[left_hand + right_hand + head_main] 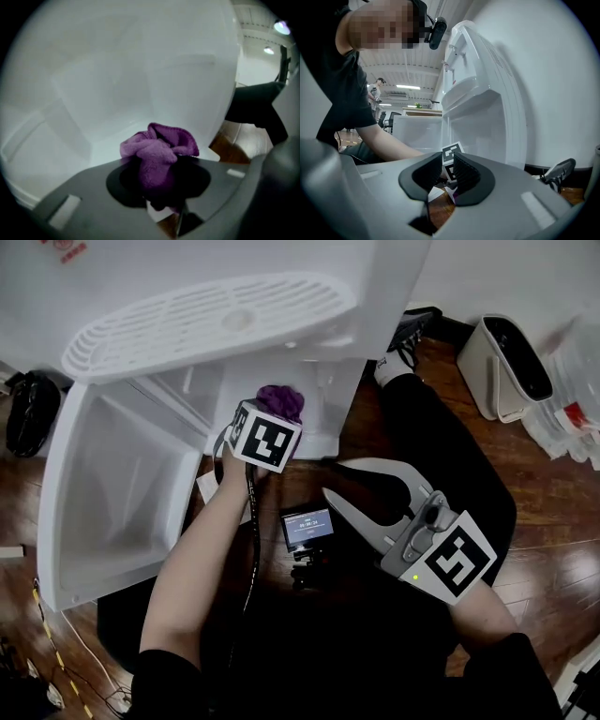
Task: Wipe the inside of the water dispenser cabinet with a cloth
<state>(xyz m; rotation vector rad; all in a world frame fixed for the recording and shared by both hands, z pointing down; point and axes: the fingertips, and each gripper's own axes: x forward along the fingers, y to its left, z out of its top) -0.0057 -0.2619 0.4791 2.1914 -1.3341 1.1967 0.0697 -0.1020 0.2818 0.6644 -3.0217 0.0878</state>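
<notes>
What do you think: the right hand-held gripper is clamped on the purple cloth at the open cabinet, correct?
No. The left hand-held gripper, not the right, is clamped on the purple cloth at the open cabinet, as the left gripper view shows. The right hand-held gripper holds nothing.

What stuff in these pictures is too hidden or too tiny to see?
- Head view: writing on the small screen is too small to read.
- Head view: the drip tray hides the upper inside of the cabinet.
- Left gripper view: the purple cloth covers the cabinet surface behind it.
</notes>
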